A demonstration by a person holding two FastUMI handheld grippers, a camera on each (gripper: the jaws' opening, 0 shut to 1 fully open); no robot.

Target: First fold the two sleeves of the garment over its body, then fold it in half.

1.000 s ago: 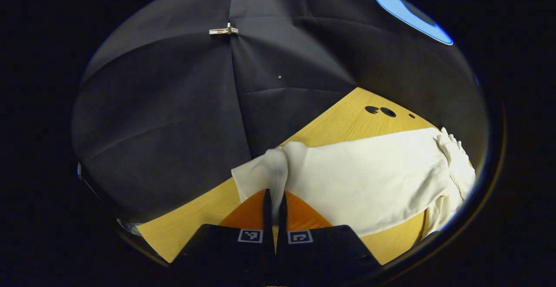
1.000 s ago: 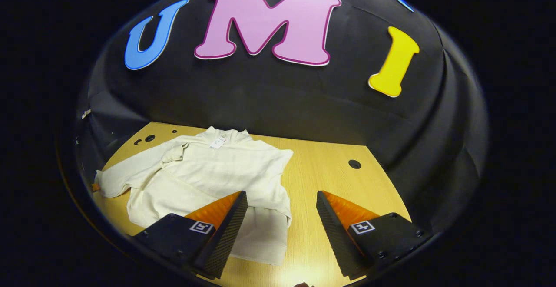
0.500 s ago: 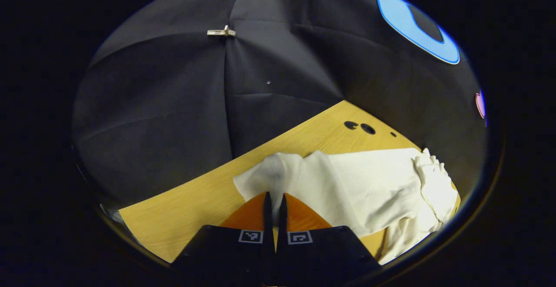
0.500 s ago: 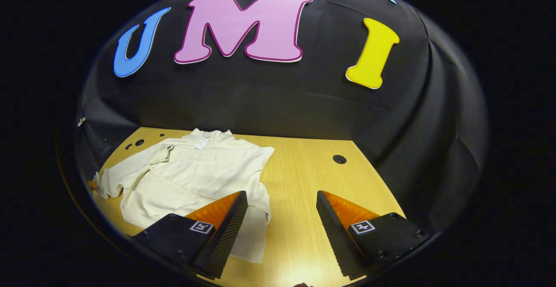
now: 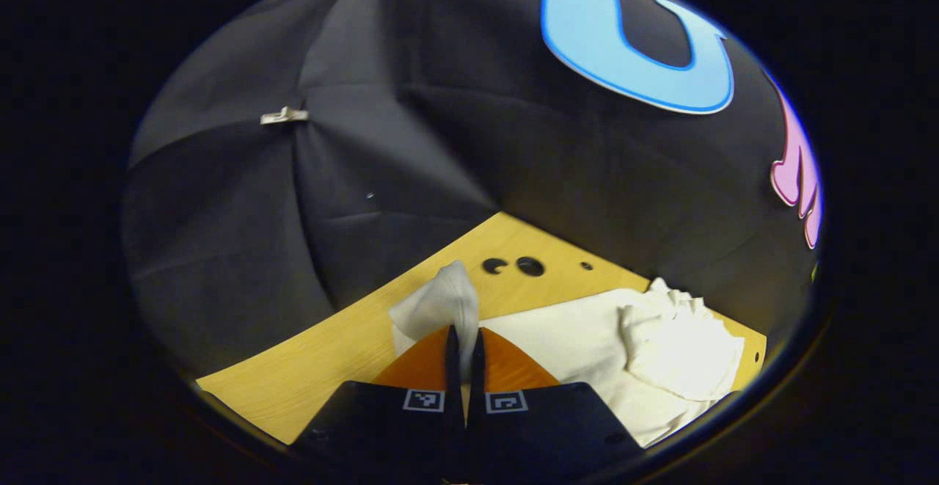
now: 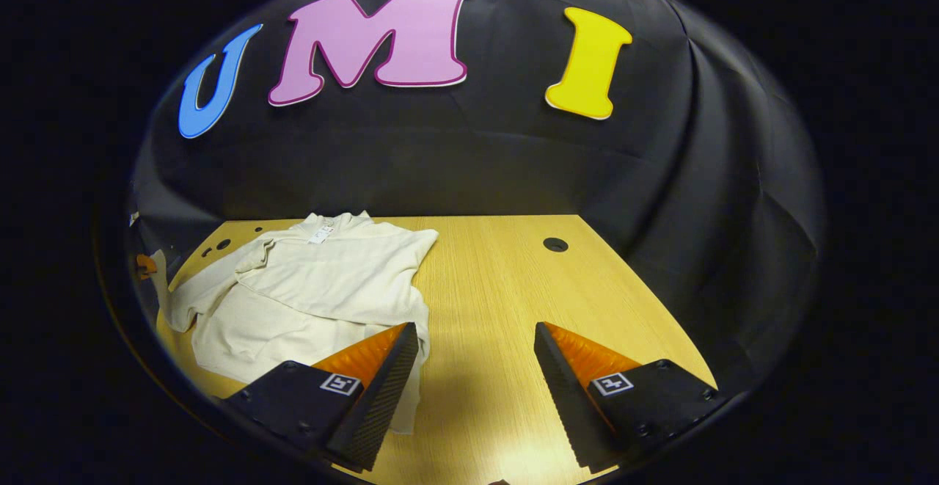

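Left tongs (image 5: 462, 338) pinch sleeve (image 5: 440, 301), lifted

In your left gripper view, the sleeve (image 5: 439, 307) end vanishes between the closed fingers of the left gripper (image 5: 463, 349), so you cannot see the pinched part; the garment (image 5: 645, 353) is cut off at the near right edge; in your right gripper view, a finger (image 6: 381, 367) of the right gripper (image 6: 475, 367) hides the garment's near hem; its neck label (image 6: 320, 233) is too small to make out.
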